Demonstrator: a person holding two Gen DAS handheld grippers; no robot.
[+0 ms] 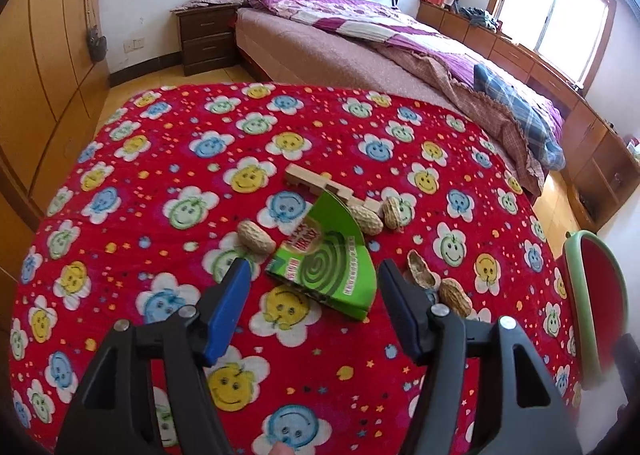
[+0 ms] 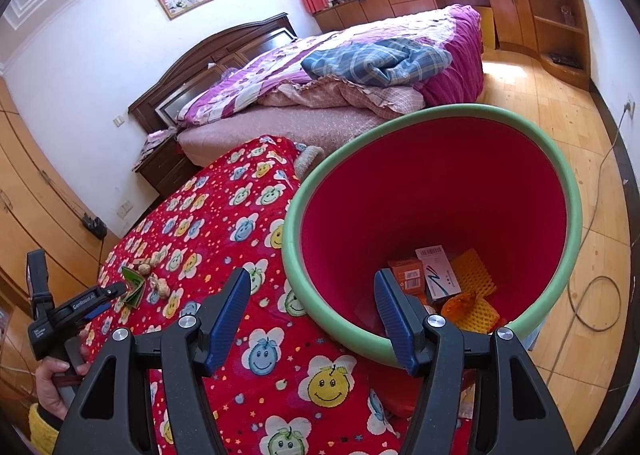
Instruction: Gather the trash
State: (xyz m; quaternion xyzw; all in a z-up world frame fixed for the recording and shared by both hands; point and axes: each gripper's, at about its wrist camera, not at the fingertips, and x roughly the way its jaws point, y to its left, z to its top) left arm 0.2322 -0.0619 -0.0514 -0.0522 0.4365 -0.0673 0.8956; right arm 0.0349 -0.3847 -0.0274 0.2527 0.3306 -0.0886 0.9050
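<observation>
A green mosquito-coil box point(image 1: 328, 259) lies open on the red flower-print cloth point(image 1: 160, 159), just ahead of my left gripper point(image 1: 314, 275), which is open and empty. Several peanut shells lie around it: one to its left point(image 1: 256, 237), two behind it point(image 1: 366, 219), two to its right point(image 1: 440, 283). A wooden block piece point(image 1: 320, 183) lies behind the box. My right gripper point(image 2: 312, 287) is open and empty, over the rim of the red bin with a green rim point(image 2: 560, 183). The bin holds small boxes point(image 2: 436, 271) and yellow foam netting point(image 2: 476, 275). The left gripper point(image 2: 112, 291) also shows in the right wrist view beside the green box point(image 2: 134, 287).
The bin's rim point(image 1: 576, 267) stands at the cloth's right edge. A bed point(image 1: 380, 39) with purple quilt lies behind, a nightstand point(image 1: 204, 39) to its left, wardrobes point(image 1: 44, 55) on the left wall. A cable point(image 2: 592, 295) runs on the wooden floor.
</observation>
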